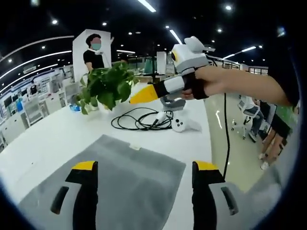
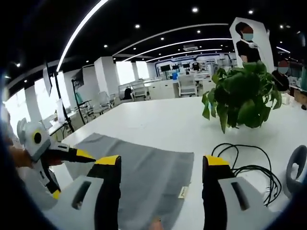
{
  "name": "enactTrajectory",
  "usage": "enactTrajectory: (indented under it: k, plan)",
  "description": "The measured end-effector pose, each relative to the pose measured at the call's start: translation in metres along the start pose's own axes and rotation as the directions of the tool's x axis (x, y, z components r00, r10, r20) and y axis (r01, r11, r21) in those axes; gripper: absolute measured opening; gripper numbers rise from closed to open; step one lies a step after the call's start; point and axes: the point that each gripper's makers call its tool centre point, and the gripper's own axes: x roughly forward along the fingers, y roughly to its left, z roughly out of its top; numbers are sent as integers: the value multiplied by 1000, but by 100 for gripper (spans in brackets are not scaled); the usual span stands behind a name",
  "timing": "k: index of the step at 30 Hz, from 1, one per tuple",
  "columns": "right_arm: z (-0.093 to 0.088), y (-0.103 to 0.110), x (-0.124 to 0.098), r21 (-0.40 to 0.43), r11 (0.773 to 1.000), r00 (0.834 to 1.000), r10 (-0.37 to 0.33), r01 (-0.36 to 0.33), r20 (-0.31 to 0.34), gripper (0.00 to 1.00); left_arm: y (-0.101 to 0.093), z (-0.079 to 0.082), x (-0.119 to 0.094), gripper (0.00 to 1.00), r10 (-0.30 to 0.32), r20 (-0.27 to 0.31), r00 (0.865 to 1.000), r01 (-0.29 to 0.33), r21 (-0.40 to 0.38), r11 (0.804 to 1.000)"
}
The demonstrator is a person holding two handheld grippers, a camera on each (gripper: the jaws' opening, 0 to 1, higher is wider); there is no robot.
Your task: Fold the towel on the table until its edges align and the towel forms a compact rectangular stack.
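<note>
Light: bright, even, from ceiling strip lights (image 1: pixel 146 5) and spot lamps overhead.
Glare: white table (image 2: pixel 158 124) reflects strongly, near washed out.
Shadows: soft, faint under the plant (image 2: pixel 242 93).
Distortion: fisheye bends strips and edges in the 2 views.
Blur: slight softness toward the rims.

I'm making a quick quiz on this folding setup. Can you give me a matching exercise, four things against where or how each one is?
Things:
1. flat grey cloth towel
2. leafy green potted plant
3. coiled black cable
4. right gripper

States:
A. held in the air by a hand, above the table
B. spread flat on the white table
C. standing upright
D. lying looped beside a white controller

Pairs: 1-B, 2-C, 3-D, 4-A
</note>
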Motion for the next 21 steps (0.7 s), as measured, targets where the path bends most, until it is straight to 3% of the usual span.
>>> enactTrajectory:
  k: [8, 13, 16, 21]
  plan:
    - [0, -16, 29, -27, 1000, 1000, -9, 9, -1, 65, -35, 14, 36, 79, -119, 0, 993, 118, 95, 988]
    - [-5, -22, 45, -20, 1000, 1000, -17, 17, -18, 64, -51, 6, 54, 73, -168, -39, 985, 172, 124, 977]
    - [-8, -23, 51, -22, 1000, 1000, -17, 16, -27, 63, -53, -2, 64, 70, -166, -80, 983, 179, 205, 962]
    - [-18, -26, 63, -28, 1000, 999, -12, 11, -53, 63, -61, -14, 80, 66, -193, -110, 975, 212, 194, 958]
